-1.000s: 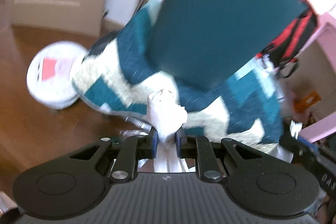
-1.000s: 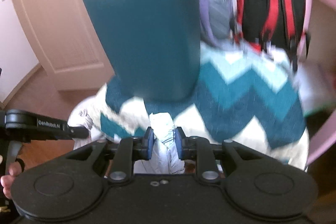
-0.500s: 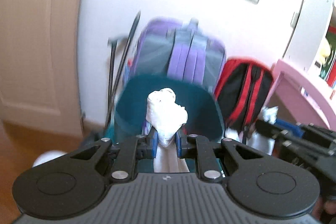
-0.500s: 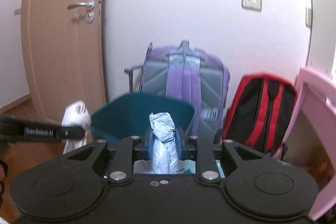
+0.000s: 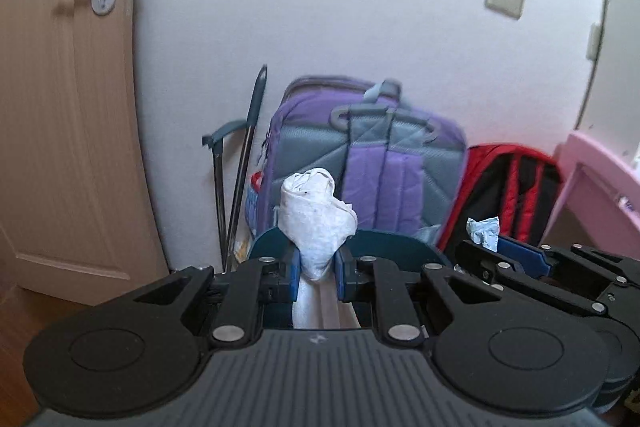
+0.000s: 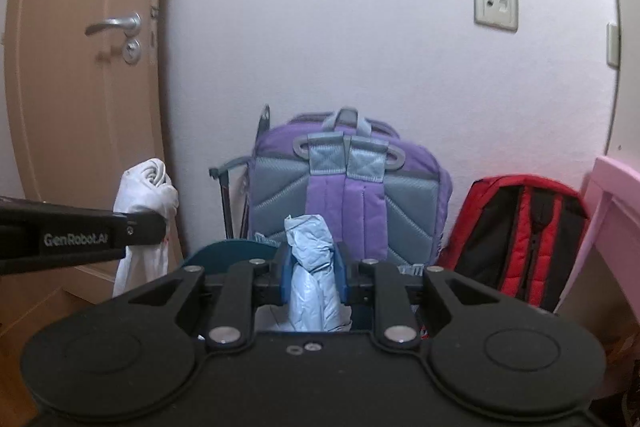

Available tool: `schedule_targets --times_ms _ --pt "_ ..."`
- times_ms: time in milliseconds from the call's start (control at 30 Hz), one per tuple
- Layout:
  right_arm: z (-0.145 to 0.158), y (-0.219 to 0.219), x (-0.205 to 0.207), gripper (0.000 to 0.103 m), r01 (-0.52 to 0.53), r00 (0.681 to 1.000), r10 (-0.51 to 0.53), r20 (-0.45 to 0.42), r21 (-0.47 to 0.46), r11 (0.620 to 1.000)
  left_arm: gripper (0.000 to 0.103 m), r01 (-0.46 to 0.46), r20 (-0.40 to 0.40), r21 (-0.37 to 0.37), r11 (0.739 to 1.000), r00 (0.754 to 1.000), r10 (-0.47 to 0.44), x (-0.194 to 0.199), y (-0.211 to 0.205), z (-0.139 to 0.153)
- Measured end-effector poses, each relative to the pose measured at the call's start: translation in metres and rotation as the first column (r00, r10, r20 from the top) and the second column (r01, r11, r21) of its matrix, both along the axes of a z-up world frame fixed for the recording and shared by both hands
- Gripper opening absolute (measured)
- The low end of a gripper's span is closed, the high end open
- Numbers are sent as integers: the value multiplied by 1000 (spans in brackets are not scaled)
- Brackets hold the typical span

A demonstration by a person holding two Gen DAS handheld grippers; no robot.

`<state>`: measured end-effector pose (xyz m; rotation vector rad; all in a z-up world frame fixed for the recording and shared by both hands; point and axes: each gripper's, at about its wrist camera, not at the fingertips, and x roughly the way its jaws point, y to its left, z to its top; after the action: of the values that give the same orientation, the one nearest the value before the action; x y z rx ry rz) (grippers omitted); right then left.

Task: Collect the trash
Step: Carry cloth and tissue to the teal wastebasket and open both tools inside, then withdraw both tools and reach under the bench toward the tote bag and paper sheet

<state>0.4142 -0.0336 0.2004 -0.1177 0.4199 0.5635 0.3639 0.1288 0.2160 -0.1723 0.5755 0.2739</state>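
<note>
Listing from nearest to farthest, with the dark teal bin (image 5: 384, 241) as landmark.

1. Left gripper (image 5: 317, 269): jaws clamped on a bunched white bag edge (image 5: 316, 215), held up in front of and above the bin's rim.
2. Right gripper (image 6: 312, 273): jaws clamped on a twisted pale blue-white bag edge (image 6: 310, 247), likewise above the bin's near rim. Both edges appear to belong to one trash bag, though its body is hidden below the grippers.
3. Teal bin: only the rim shows, just behind the grippers.
4. Purple-and-grey backpack (image 6: 348, 195): directly behind the bin, against the white wall.
5. Red-and-black backpack (image 6: 524, 239): right of the bin.
6. Pink furniture (image 6: 612, 199): farther right.
7. Wooden door (image 6: 80, 87): left of the bin.

Status, by judgement: bag gathered and lifted at two points; tying or carrying it off remains. Whether any loose trash is left cannot be told.
</note>
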Motion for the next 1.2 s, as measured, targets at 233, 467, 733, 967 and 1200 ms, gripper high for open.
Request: schedule_targets --times_ms 233,467,733,967,1200 --pt "-45 26 33 21 -7 997 2 -79 -65 998 17 10 -109 -13 1000 994 -11 41 17 -52" --pt "-76 37 47 25 -35 988 17 -151 -117 992 17 31 -207 -52 998 978 -41 60 25 -84" --pt "-88 36 51 28 -55 980 30 -195 -125 991 22 35 -279 -80 996 959 -56 67 27 -101" --pt "-80 30 37 35 -69 980 46 -195 -116 991 70 -2 -262 -45 999 965 -10 51 23 -90" --pt "-58 10 14 43 -72 981 53 -184 -99 992 74 14 -232 -59 998 972 -27 23 13 -67"
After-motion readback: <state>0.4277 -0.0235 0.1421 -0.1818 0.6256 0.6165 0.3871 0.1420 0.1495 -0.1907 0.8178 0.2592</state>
